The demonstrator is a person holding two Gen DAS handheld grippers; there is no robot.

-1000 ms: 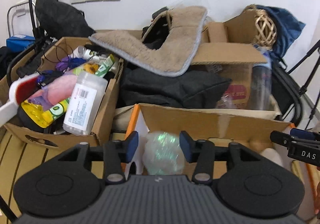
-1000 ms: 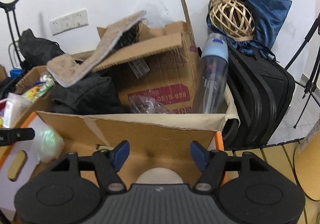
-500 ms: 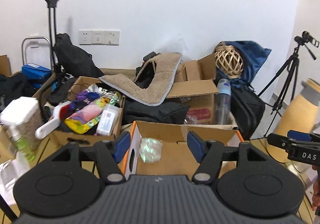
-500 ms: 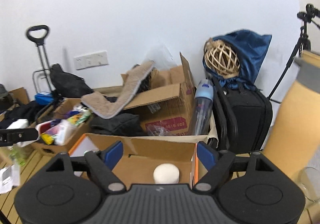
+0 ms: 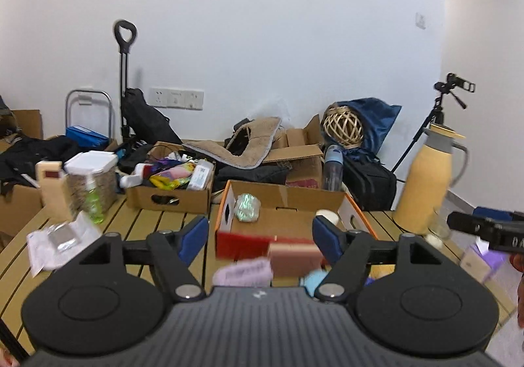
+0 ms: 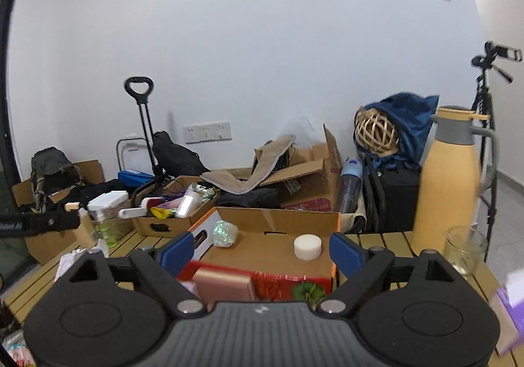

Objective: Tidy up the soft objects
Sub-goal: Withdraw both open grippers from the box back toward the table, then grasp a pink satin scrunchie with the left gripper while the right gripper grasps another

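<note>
Slatted wooden tabletop (image 5: 157, 219) fills the foreground, and we find it crowded. An open cardboard box (image 5: 281, 193) with orange edges sits at its middle; inside we note an iridescent crumpled ball (image 5: 248, 207) against the left wall and a white round puck (image 6: 307, 246) toward the right, well apart from each other. Just in front of the box, blurred, lie a pink block (image 5: 294, 258), a lilac soft item (image 5: 244, 272) and something red; we cannot identify these further. To the left stand a second cardboard box of mixed packets (image 5: 170, 193), a lidded jar (image 5: 91, 180) and a plastic-wrapped pack (image 5: 60, 237). A tall yellow jug (image 6: 447, 180) and a clear glass (image 6: 465, 247) stand at the right.

We record the left gripper (image 5: 260, 231) with jaws spread wide, having just been opening, nothing between its pads. The right gripper (image 6: 262, 249) likewise stands wide, having just been opening, and carries nothing.

Behind the table we see a white wall with sockets (image 5: 177, 98), a trolley handle (image 5: 124, 39), a beige fleece mat (image 5: 249, 144) draped over boxes, a wicker ball (image 5: 342, 125) and a tripod (image 5: 439, 118).
</note>
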